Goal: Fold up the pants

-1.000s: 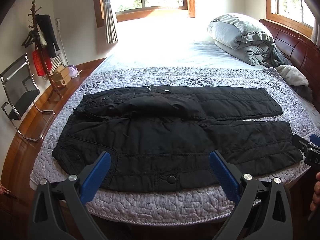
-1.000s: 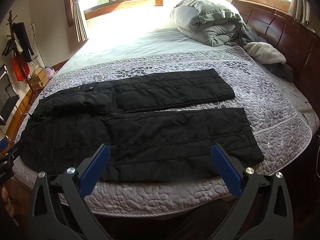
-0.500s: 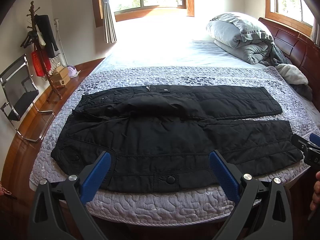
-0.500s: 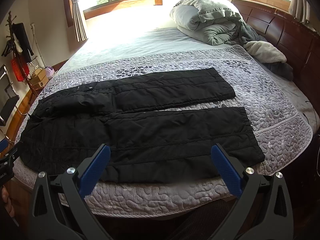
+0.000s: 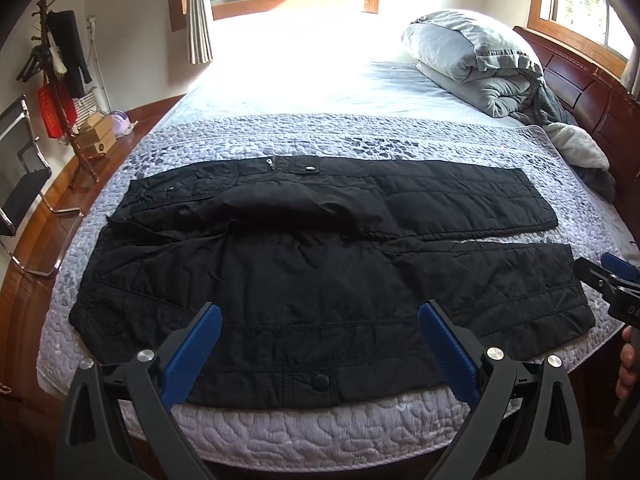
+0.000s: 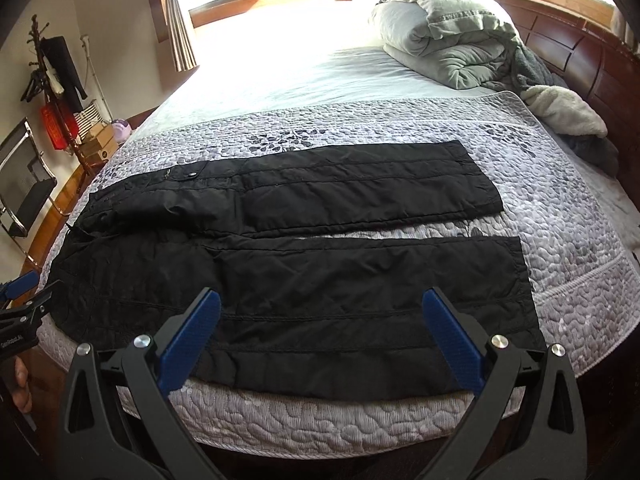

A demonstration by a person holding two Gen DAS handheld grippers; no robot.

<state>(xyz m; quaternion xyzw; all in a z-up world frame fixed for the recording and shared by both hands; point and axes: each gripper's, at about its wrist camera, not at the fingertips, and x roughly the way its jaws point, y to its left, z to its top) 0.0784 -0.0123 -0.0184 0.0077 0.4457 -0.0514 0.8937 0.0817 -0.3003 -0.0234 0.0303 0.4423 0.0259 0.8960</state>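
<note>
Lying flat across the near end of a bed, black quilted pants sit unfolded on a grey pebble-patterned quilt, waistband toward the left, both legs running to the right with a narrow strip of quilt showing between them; the left gripper hovers over the near edge by the waist and its snap button, blue-padded fingers spread wide and grasping nothing; the right gripper hangs above the near leg close to the hem, its fingers likewise released and clear of the fabric; a bundled grey comforter rests at the far right against a dark wooden headboard; a coat stand and a metal-framed chair stand on the wooden floor at left; sunlight floods the far mattress beneath the windows.
</note>
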